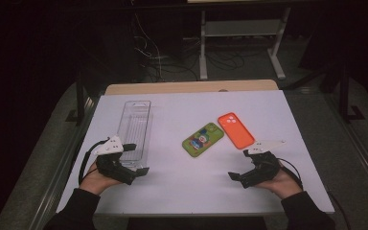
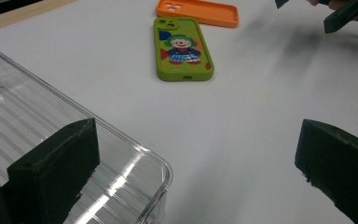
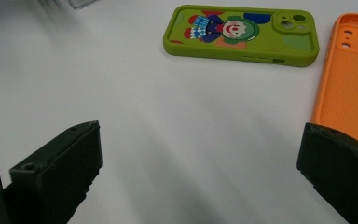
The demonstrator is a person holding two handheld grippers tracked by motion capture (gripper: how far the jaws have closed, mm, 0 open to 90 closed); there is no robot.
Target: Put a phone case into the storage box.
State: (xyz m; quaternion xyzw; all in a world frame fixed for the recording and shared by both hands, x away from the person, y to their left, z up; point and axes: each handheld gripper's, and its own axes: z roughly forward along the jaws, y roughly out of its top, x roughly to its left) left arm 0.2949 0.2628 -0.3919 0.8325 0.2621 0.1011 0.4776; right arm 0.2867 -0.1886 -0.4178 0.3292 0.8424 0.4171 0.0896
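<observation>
A green phone case with a clown picture (image 1: 202, 139) lies mid-table, and an orange phone case (image 1: 235, 130) sits just right of it, inner side up. A clear plastic tray (image 1: 134, 129) stands at the left. My left gripper (image 1: 136, 159) hovers open at the tray's near end. In the left gripper view one jaw is over the tray (image 2: 37, 121), and the green case (image 2: 182, 49) and orange case (image 2: 198, 10) lie ahead. My right gripper (image 1: 238, 165) is open, near the orange case's near end. Its view shows the green case (image 3: 242, 32) and orange case (image 3: 349, 74); nothing sits between the fingers.
The white tabletop (image 1: 196, 191) has open room along its front between the two hands. A wooden strip (image 1: 191, 87) runs along the far edge. Beyond it, a white rack's legs (image 1: 203, 52) and loose cables stand on the dark floor.
</observation>
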